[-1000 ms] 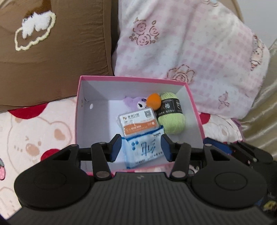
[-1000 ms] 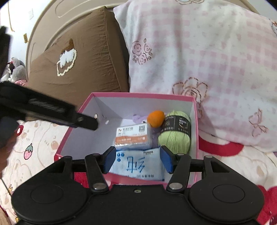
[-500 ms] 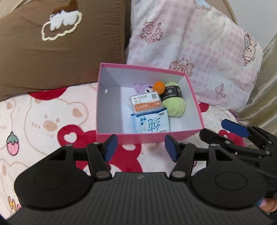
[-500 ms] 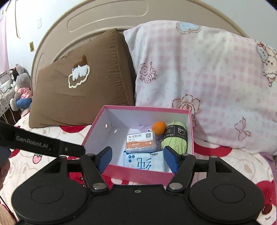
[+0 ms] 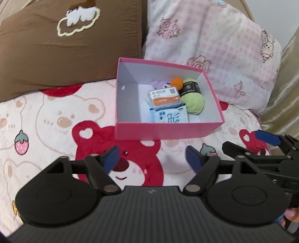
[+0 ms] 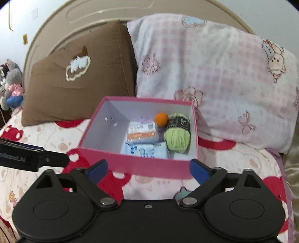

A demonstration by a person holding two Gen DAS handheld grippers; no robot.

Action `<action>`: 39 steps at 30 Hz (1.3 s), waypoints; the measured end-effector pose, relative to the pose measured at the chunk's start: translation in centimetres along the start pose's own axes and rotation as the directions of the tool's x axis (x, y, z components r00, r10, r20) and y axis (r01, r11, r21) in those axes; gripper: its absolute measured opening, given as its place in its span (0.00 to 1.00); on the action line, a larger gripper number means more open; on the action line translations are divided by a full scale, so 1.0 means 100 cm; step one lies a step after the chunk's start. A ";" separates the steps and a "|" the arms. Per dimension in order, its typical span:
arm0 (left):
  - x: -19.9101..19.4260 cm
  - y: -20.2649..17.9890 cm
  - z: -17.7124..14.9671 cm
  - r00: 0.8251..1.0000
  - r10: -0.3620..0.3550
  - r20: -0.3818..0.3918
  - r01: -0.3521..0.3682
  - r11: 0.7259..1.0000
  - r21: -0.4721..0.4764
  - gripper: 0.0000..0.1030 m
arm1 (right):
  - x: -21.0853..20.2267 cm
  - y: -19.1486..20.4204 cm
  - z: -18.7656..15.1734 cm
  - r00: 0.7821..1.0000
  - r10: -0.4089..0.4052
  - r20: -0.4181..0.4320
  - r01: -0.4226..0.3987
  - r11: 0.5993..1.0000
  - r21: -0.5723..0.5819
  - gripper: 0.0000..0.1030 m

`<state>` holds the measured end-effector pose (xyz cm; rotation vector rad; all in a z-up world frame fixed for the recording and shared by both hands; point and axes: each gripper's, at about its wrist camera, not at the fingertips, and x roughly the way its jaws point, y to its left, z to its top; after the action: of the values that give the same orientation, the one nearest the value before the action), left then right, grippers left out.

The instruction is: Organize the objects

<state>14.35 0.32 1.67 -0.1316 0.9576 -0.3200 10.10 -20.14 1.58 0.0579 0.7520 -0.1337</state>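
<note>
A pink box with a white inside sits on the bed in front of two pillows. In it lie a blue tissue pack, an orange-and-white card box, a green yarn ball, an orange ball and a purple plush, mostly hidden. My left gripper hovers over the blanket short of the box, its jaws opening with nothing between them. My right gripper, near the box's front wall, is opening too and holds nothing.
A brown pillow and a pink checked pillow lean against the headboard behind the box. The bear-print blanket spreads left and in front. Plush toys sit at far left. A gold curtain hangs at right.
Both grippers pulled back from the box, which now looks smaller and farther off. Their jaws spread much wider. The tissue pack stays in the box.
</note>
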 end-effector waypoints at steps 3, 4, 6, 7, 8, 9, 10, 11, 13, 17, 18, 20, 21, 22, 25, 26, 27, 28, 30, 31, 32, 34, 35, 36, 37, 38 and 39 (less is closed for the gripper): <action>-0.001 0.004 -0.006 1.000 0.015 0.002 -0.015 1.000 -0.010 1.00 | 0.002 0.001 -0.006 0.999 -0.015 -0.033 0.016 0.999 0.027 0.96; -0.002 0.004 -0.008 1.000 0.024 0.000 -0.024 1.000 -0.001 1.00 | 0.001 0.001 -0.007 0.999 -0.019 -0.041 0.021 0.999 0.038 0.96; -0.002 0.007 -0.010 0.999 0.048 -0.005 -0.048 0.999 -0.002 1.00 | -0.001 0.001 -0.009 0.998 -0.033 -0.048 0.035 0.998 0.053 0.96; -0.002 0.008 -0.011 0.998 0.065 -0.017 -0.065 0.998 -0.007 1.00 | -0.001 0.002 -0.009 0.998 -0.040 -0.057 0.044 0.998 0.056 0.96; -0.001 0.010 -0.012 0.996 0.078 -0.032 -0.078 0.997 -0.009 1.00 | -0.002 0.002 -0.010 0.997 -0.045 -0.063 0.049 0.997 0.057 0.96; 0.000 0.011 -0.013 0.995 0.084 -0.049 -0.084 0.996 -0.007 1.00 | -0.003 0.002 -0.010 0.996 -0.049 -0.069 0.053 0.997 0.058 0.96; 0.002 0.012 -0.015 0.994 0.093 -0.059 -0.093 0.996 -0.003 1.00 | -0.005 0.002 -0.011 0.996 -0.054 -0.072 0.059 0.996 0.063 0.96; 0.002 0.012 -0.016 0.993 0.099 -0.060 -0.099 0.995 0.009 1.00 | -0.006 0.002 -0.012 0.996 -0.058 -0.072 0.063 0.995 0.071 0.96; 0.003 0.013 -0.018 0.994 0.102 -0.051 -0.101 0.995 0.020 1.00 | -0.008 0.002 -0.013 0.995 -0.057 -0.077 0.064 0.994 0.086 0.96; 0.003 0.017 -0.024 0.993 0.111 -0.044 -0.110 0.994 0.013 1.00 | -0.008 0.002 -0.018 0.992 -0.072 -0.102 0.082 0.992 0.095 0.96; 0.004 0.018 -0.025 0.992 0.114 -0.047 -0.113 0.993 0.020 1.00 | -0.008 0.002 -0.019 0.991 -0.078 -0.106 0.088 0.992 0.095 0.96; 0.007 0.020 -0.026 0.991 0.117 -0.062 -0.114 0.993 0.039 1.00 | -0.009 0.002 -0.022 0.990 -0.085 -0.115 0.097 0.991 0.096 0.96; 0.008 0.021 -0.026 0.990 0.125 -0.069 -0.123 0.992 0.035 1.00 | -0.009 0.002 -0.022 0.989 -0.088 -0.123 0.099 0.991 0.091 0.96; 0.009 0.023 -0.025 0.988 0.135 -0.075 -0.133 0.991 0.027 1.00 | -0.009 0.003 -0.021 0.987 -0.090 -0.132 0.101 0.991 0.083 0.96; 0.008 0.024 -0.024 0.987 0.133 -0.090 -0.132 0.991 0.014 1.00 | -0.014 0.005 -0.020 0.985 -0.105 -0.137 0.113 0.992 0.054 0.96; 0.007 0.023 -0.025 0.987 0.128 -0.092 -0.127 0.992 0.018 1.00 | -0.015 0.005 -0.020 0.984 -0.105 -0.144 0.114 0.992 0.053 0.96; 0.007 0.023 -0.026 0.987 0.130 -0.093 -0.129 0.991 0.020 1.00 | -0.015 0.005 -0.020 0.984 -0.097 -0.150 0.107 0.992 0.061 0.96; 0.007 0.022 -0.026 0.985 0.140 -0.096 -0.139 0.990 0.020 1.00 | -0.016 0.005 -0.021 0.984 -0.085 -0.155 0.098 0.992 0.074 0.96; 0.008 0.022 -0.028 0.983 0.152 -0.105 -0.150 0.988 0.026 1.00 | -0.014 0.004 -0.022 0.984 -0.073 -0.163 0.089 0.992 0.091 0.96; 0.009 0.022 -0.029 0.982 0.151 -0.111 -0.148 0.988 0.031 1.00 | -0.012 0.005 -0.022 0.982 -0.082 -0.169 0.099 0.991 0.094 0.96; 0.010 0.022 -0.029 0.982 0.146 -0.115 -0.143 0.989 0.035 1.00 | -0.010 0.005 -0.023 0.980 -0.093 -0.174 0.110 0.990 0.093 0.96; 0.016 0.024 -0.031 0.981 0.138 -0.139 -0.134 0.990 0.040 1.00 | -0.008 0.005 -0.024 0.978 -0.109 -0.180 0.126 0.988 0.086 0.96; 0.018 0.025 -0.033 0.979 0.138 -0.151 -0.134 0.990 0.033 1.00 | -0.006 0.004 -0.025 0.976 -0.118 -0.185 0.135 0.987 0.084 0.96; 0.020 0.026 -0.034 0.979 0.137 -0.154 -0.134 0.991 0.027 1.00 | -0.006 0.004 -0.025 0.974 -0.123 -0.189 0.140 0.987 0.082 0.96; 0.021 0.026 -0.035 0.978 0.136 -0.157 -0.134 0.991 0.028 1.00 | -0.005 0.003 -0.026 0.974 -0.122 -0.192 0.140 0.987 0.082 0.96; 0.022 0.026 -0.035 0.978 0.137 -0.160 -0.133 0.991 0.032 1.00 | -0.005 0.002 -0.026 0.974 -0.120 -0.194 0.138 0.987 0.084 0.96; 0.022 0.026 -0.036 0.977 0.137 -0.162 -0.133 0.990 0.037 1.00 | -0.005 0.001 -0.026 0.973 -0.120 -0.196 0.140 0.986 0.088 0.96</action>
<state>13.08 2.21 -2.78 -0.0158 1.1200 -0.2203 7.96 -19.69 0.04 0.1191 0.9400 -0.2948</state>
